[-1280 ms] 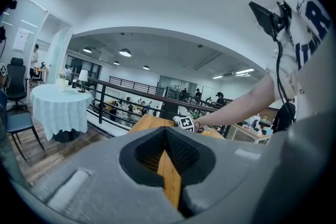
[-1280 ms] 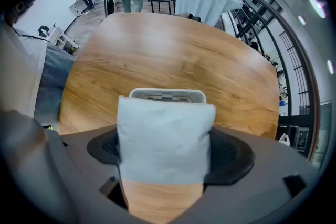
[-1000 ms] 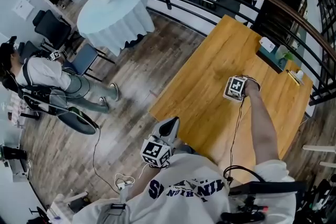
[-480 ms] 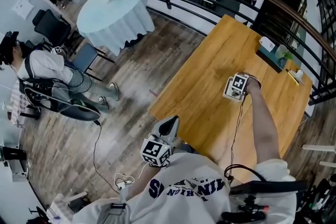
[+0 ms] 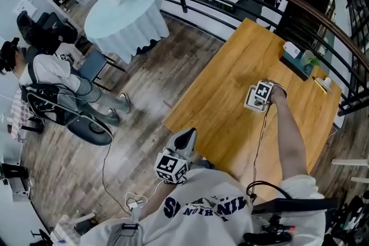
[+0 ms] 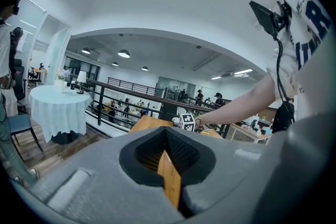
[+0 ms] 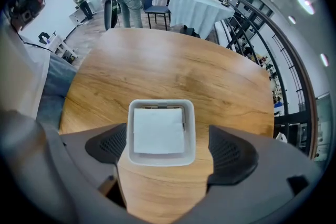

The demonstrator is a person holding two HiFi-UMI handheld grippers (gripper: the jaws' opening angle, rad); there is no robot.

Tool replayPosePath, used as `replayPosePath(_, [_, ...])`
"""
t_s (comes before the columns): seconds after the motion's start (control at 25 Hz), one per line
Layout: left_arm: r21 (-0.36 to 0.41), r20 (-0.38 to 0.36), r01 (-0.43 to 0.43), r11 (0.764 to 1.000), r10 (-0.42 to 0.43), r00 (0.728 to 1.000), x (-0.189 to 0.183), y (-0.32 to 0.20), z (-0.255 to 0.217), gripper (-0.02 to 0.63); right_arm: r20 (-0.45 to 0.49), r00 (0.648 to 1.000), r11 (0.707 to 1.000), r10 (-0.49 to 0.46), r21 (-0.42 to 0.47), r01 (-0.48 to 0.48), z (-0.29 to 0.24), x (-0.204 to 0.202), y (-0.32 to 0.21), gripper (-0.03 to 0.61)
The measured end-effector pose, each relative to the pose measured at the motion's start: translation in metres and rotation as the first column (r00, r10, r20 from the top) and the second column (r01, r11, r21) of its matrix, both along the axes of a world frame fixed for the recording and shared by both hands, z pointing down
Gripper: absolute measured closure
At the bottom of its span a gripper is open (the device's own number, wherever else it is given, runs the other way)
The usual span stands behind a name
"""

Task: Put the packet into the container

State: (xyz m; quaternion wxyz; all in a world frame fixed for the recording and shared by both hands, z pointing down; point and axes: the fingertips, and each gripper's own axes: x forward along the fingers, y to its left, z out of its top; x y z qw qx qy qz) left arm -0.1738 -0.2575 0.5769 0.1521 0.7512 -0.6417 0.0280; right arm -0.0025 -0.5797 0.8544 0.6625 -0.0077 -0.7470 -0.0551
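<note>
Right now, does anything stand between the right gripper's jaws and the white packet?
Nothing loose does. The flat white packet already lies inside the pale square plastic container on the wooden table. The right gripper points down over it with its jaws open either side of the container, so only the container's walls come between.

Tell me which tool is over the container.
The right tool, pointing down with jaws wide apart astride the white container that holds the packet; the left tool hangs off the wooden table's edge.
</note>
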Motion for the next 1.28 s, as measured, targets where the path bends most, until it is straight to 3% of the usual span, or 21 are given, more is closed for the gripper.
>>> replayPosePath(0.28, [0.003, -0.001, -0.010, 1.000, 0.010, 1.000, 0.001, -0.001, -0.002, 0.620, 0.178, 0.977, 0.990, 0.120, 0.049, -0.130, -0.039, -0.010, -0.021, 0.097])
replayPosePath(0.52, [0.015, -0.003, -0.035, 0.999, 0.035, 0.999, 0.009, -0.006, -0.004, 0.620, 0.388, 0.900, 0.954, 0.196, 0.137, -0.267, -0.102, -0.012, -0.052, 0.098])
replayPosePath(0.64, [0.020, -0.006, -0.049, 0.999, 0.049, 0.999, 0.014, -0.010, -0.006, 0.620, 0.535, 0.809, 0.914, 0.241, 0.155, -0.375, -0.143, -0.007, -0.063, 0.098])
replayPosePath(0.88, [0.047, 0.003, -0.095, 0.994, 0.095, 0.996, 0.023, -0.020, -0.011, 0.620, 0.791, 0.565, 0.818, 0.232, 0.156, -0.554, -0.242, 0.014, -0.049, 0.101])
replayPosePath(1.0, [0.066, 0.008, -0.120, 0.991, 0.119, 0.993, 0.027, -0.031, -0.015, 0.620, 0.861, 0.469, 0.781, 0.196, 0.152, -0.606, -0.286, 0.033, -0.026, 0.116])
replayPosePath(1.28, [0.112, 0.030, -0.227, 0.967, 0.225, 0.974, 0.049, -0.063, -0.032, 0.620, 0.946, 0.286, 0.686, 0.152, 0.107, -0.720, -0.359, 0.100, 0.051, 0.153])
